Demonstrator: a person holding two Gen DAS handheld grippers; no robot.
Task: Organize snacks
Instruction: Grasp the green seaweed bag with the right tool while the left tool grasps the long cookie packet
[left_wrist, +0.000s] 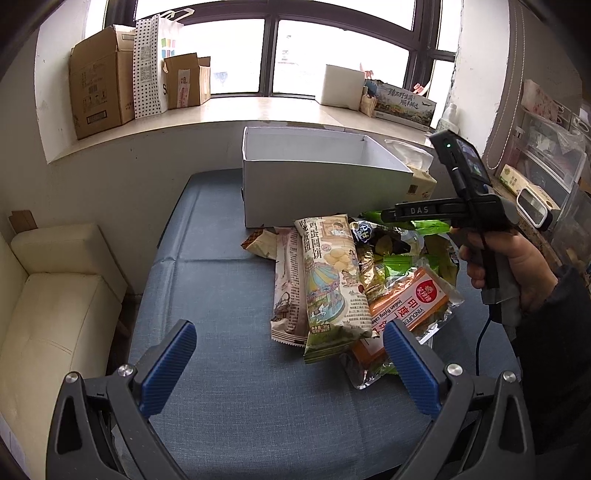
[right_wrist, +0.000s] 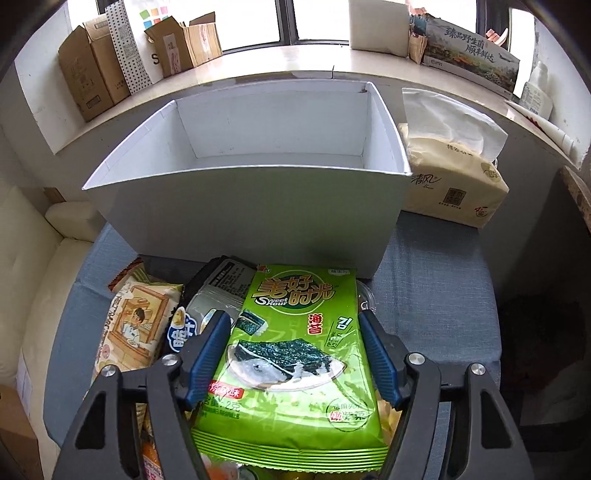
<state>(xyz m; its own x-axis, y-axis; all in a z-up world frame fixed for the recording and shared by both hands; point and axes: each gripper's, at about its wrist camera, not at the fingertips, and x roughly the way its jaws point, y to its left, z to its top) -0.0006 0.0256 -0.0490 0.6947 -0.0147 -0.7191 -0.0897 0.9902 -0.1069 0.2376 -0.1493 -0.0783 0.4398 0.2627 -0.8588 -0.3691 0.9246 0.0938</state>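
Glossy green seaweed packet (right_wrist: 291, 354) between ribbed blue pads (right_wrist: 207, 358)

Counted on the blue-covered counter (left_wrist: 221, 369): 1 white box (right_wrist: 240, 210), open-topped; 1 tissue pack (right_wrist: 454, 184) beside it; 1 heap of snack packets, total unclear where they overlap. Among those told apart: 1 green seaweed packet (right_wrist: 295, 354), 2 long illustrated biscuit packs (left_wrist: 332, 280) lying side by side, 1 orange flying-cake pack (left_wrist: 410, 306). On the windowsill: 2 brown cartons (left_wrist: 99, 77), 1 dotted paper bag (left_wrist: 146, 66), 1 white foam box (left_wrist: 341, 86). 2 grippers, 2 blue-padded fingers (left_wrist: 168, 369) apiece.
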